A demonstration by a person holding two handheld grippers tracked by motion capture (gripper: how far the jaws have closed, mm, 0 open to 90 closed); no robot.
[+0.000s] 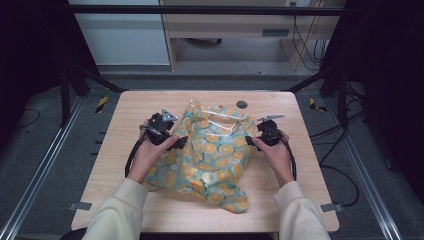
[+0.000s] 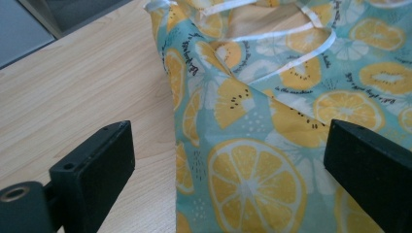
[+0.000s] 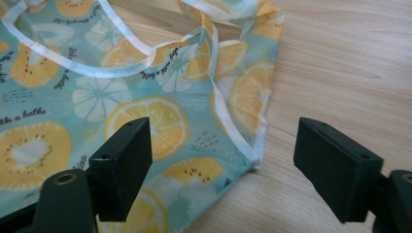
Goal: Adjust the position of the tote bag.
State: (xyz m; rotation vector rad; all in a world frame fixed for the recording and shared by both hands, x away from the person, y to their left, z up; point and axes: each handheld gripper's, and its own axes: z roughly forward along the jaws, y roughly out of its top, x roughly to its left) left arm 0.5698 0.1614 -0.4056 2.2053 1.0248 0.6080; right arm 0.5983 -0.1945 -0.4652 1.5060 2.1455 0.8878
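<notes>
Gripper (image 3: 223,160) over crumpled citrus-print cloth (image 3: 97,107)

The person wears cream long sleeves (image 1: 120,207) with loose cuffs at both wrists. Each hand carries a black tool: the left tool (image 1: 181,142) has a grey three-cornered plate on top and a black cable trailing back beside the forearm; the right tool (image 1: 248,141) bears a similar plate, seemingly thinner from this angle, and its own black cable. Up close, the jaws are blocky matt-black pads with small screw holes and a brass-coloured fitting at the base.
</notes>
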